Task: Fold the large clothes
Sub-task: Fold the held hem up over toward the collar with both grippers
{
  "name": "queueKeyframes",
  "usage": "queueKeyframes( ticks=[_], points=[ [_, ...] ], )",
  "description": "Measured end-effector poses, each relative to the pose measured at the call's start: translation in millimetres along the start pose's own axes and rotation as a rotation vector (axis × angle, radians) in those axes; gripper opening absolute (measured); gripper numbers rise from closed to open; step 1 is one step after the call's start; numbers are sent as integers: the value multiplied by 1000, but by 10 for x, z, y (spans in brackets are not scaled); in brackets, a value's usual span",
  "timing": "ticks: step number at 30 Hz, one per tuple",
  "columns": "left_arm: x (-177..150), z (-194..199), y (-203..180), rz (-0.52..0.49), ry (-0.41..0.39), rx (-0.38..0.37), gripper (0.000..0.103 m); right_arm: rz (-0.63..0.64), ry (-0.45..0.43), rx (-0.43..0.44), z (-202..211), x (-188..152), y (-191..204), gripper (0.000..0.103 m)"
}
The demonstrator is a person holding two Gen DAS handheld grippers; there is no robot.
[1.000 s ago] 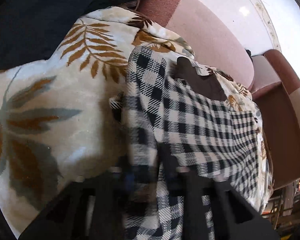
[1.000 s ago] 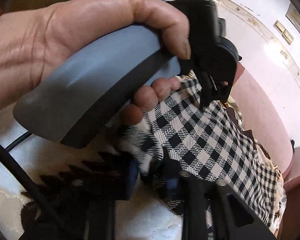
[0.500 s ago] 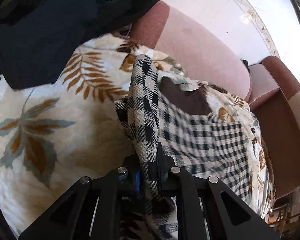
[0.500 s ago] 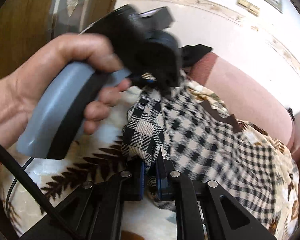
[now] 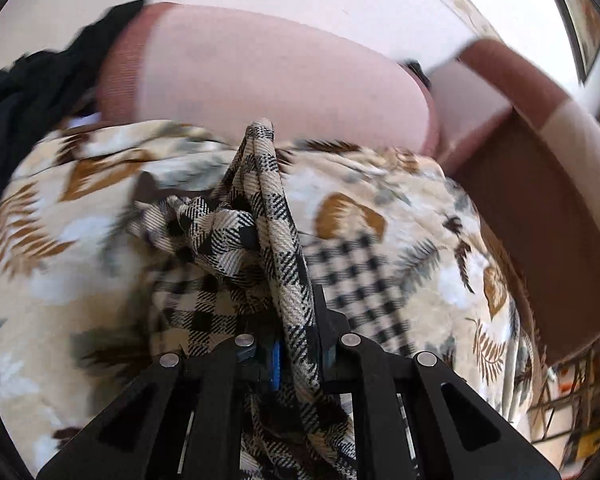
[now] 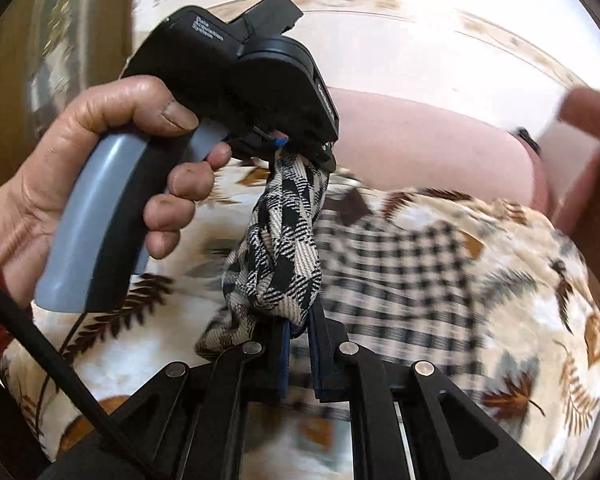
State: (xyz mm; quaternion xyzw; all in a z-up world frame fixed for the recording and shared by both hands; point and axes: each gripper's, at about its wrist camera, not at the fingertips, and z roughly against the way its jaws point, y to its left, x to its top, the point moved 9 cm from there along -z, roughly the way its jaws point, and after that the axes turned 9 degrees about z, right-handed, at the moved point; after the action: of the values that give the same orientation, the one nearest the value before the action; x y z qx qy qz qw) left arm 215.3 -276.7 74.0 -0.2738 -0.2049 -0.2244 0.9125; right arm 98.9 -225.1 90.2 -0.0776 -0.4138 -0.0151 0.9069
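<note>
- Clearly, the checked garment [image 6: 396,264] lies mostly spread on the leaf-print blanket [image 5: 400,216] that covers the sofa seat, with one edge gathered and lifted off it.
- That raised edge forms a taut rope of cloth, stretched between the two grippers; the rest trails down to the blanket toward the armrest end of the seat.
- The left gripper [image 5: 296,344] has its jaws nearly closed on a thick fold of the garment, which stands up between them as a ridge pointing toward the sofa backrest [image 5: 268,76].
- The right gripper [image 6: 298,344] likewise has its jaws narrow and pinched on the bunched cloth just below the other gripper.
- In the right wrist view a hand [image 6: 100,168] grips the grey handle of the left gripper, which sits just above and beyond the right one.
- Holding two close points of one edge probably serves to lift it clear so it can be carried over the flat part as a fold.
- The garment's long axis seems to run along the seat toward the brown armrest [image 5: 540,208]; its far end is too blurred to judge.
- A dark cloth [image 5: 32,80] lies at the seat's other end, well apart.
</note>
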Motion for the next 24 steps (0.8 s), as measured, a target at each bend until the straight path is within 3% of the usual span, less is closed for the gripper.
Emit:
queueKeyframes(
  ticks=[4,7,11,13,16,21,24],
  points=[
    [-119,-452,-494,-68,52,33,11,-110,35,-32,22,-257,-502,8],
    [-226,-689,-669,-95,82,73,14,-235,84,-2,-59,-461,-790,8],
    [-342,-652,-812,-68,114,7,19,-357,158,56,-218,-732,-1013,8],
    [-359,-465,-858,-85,84,-8,30,-411,186,73,-254,-845,-1108,8],
    [-346,-144,-776,-88,0,5,52,-512,223,132,-248,-1017,-1235,8],
    [-585,155,-386,-102,-61,99,53,-526,270,115,-183,-1240,-1290,6],
    [-831,114,-84,-70,-38,141,52,-547,254,121,-119,-1259,-1424,6]
  ],
)
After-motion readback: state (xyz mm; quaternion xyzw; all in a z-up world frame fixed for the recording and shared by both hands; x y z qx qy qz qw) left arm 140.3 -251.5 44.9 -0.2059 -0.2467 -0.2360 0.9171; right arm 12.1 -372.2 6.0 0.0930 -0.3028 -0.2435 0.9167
